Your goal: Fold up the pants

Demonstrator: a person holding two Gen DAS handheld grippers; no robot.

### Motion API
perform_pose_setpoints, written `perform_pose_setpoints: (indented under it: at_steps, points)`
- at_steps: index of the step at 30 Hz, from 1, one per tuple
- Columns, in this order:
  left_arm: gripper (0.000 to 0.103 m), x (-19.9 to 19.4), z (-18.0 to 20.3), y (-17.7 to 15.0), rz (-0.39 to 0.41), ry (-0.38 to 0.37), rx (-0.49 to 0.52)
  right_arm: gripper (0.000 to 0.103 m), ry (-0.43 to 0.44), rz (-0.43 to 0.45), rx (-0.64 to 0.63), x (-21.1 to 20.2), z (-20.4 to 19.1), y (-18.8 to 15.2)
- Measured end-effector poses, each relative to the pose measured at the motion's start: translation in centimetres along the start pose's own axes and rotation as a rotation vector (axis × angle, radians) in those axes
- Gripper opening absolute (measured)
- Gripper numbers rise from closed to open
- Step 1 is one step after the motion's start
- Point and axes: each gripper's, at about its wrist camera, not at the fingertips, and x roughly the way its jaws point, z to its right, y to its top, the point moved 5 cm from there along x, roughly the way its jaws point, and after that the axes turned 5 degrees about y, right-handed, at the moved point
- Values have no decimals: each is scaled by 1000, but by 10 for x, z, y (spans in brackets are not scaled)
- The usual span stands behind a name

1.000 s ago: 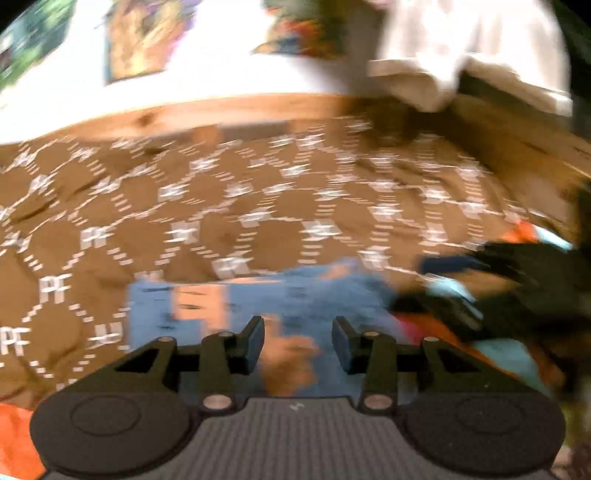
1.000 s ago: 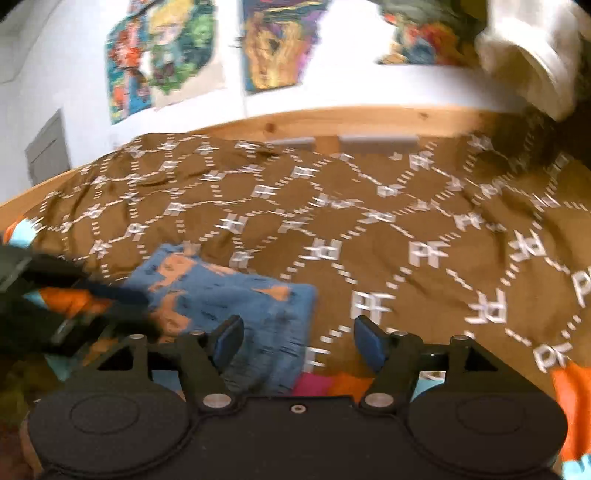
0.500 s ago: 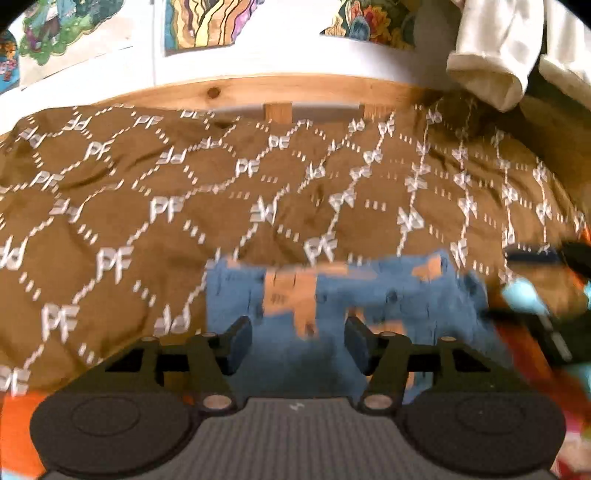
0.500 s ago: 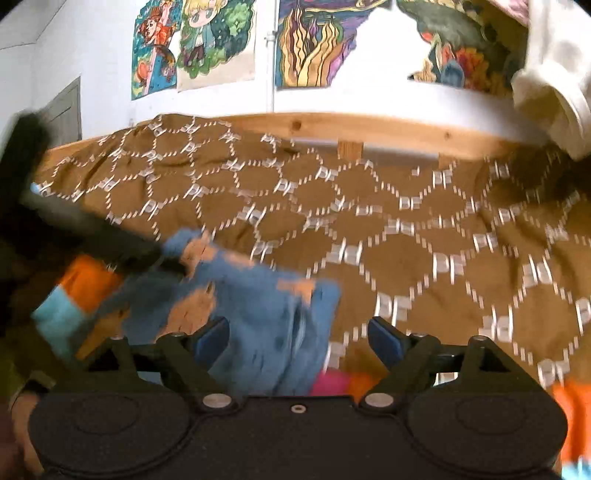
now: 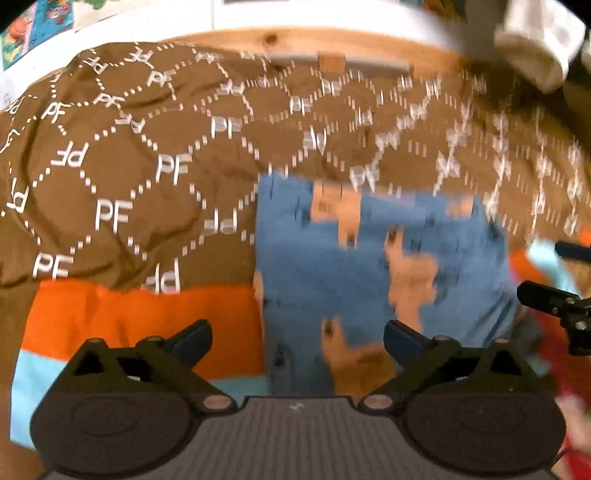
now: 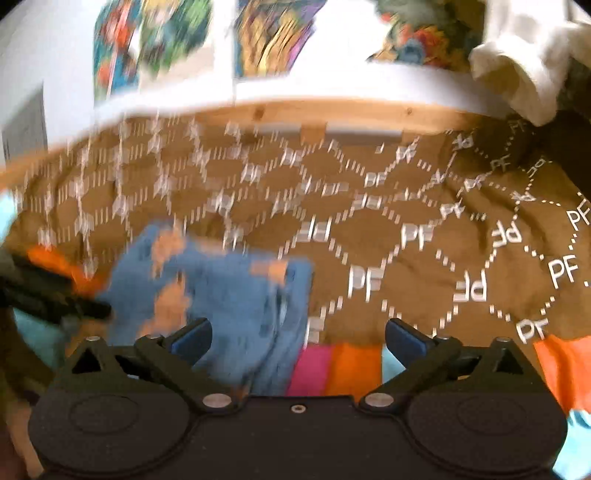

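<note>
Left hand-held gripper nearest in its own view, jaws spread wide and just been opening; pads press on nothing, the pants only lie below and between them. Right hand-held gripper same: jaws wide apart, just been opening, nothing pinched, fabric under the gap on its left side.

Pants blue with tan-orange patches, folded into a compact stack, lying flat on the bed just ahead of both grippers. In the right wrist view the pants sit left of centre, near edge reaching under the left finger. The near edge of the stack rests on an orange, light-blue and pink striped cloth, and the far part on the brown blanket. Brown blanket has white dotted diamond lines and "PF" letters, rumpled, covers the bed beyond the pants.

The right gripper's black fingers show at the right edge of the left wrist view, just beside the pants. Left gripper shows likewise at the left edge of the right wrist view, blurred.

Farther: wooden bed rail along the blanket's far edge. White wall behind, with colourful posters. White cloth hangs at upper right. No containers in view. Both views motion-blurred.
</note>
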Motion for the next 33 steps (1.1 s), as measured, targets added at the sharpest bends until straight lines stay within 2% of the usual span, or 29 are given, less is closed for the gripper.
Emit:
perform_pose_setpoints:
  at_steps: [1, 3, 5, 9, 14, 23, 33]
  points:
    - [100, 8, 3, -7, -36, 30, 43, 99, -19, -46, -42, 7, -5, -8]
    - [99, 9, 3, -11, -50, 29, 28, 97, -5, -84, -43, 10, -10, -17]
    - [99, -2, -1, -6, -42, -3, -24, 95, 16, -51, 2, -2, -10, -12]
    - [103, -27, -3, 6, -25, -10, -82, 102, 29, 82, 34, -33, -15, 12]
    - [103, -41, 3, 16, -38, 20, -108, 102, 16, 159, 158, -48, -10, 19]
    - [103, -39, 11, 17, -54, 90, -84, 102, 11, 172, 198, -49, 1, 13]
    - [103, -36, 11, 14, -68, 94, -77, 102, 17, 151, 206, -45, 2, 8]
